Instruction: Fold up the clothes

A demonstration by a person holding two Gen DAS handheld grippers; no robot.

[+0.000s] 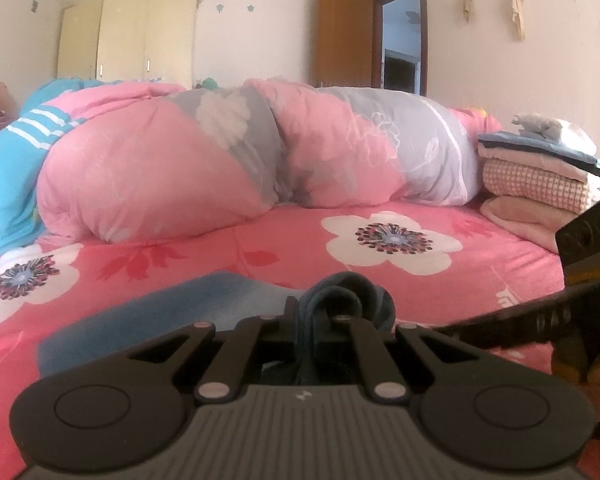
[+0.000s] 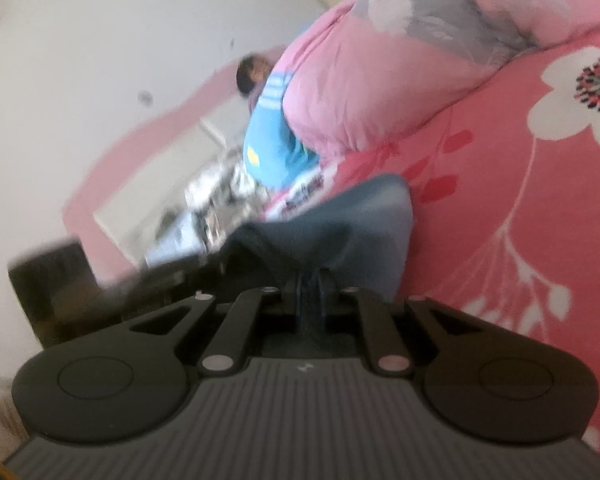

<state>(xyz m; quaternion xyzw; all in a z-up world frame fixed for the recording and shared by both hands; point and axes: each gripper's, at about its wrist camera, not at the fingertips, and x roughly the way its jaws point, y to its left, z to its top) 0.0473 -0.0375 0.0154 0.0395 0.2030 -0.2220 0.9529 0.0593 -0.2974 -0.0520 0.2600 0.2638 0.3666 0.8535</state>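
Left claw (image 1: 306,316) is clamped tight on a bunched fold of the dark blue garment (image 1: 336,296), which pokes out at 12 o'clock past its tips and spreads flat over the flowered sheet (image 1: 480,280) toward 10 o'clock. Right claw (image 2: 310,286) is pinched shut on the same cloth, which drapes away toward 1 o'clock. Folded stack (image 1: 540,168) sits over at 2 o'clock.

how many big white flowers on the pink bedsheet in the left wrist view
2 fully seen: one flower on the bedsheet right of centre, below the rolled quilt, and one flower at the left edge. More may lie hidden under the quilt, the blue garment or the folded stack.
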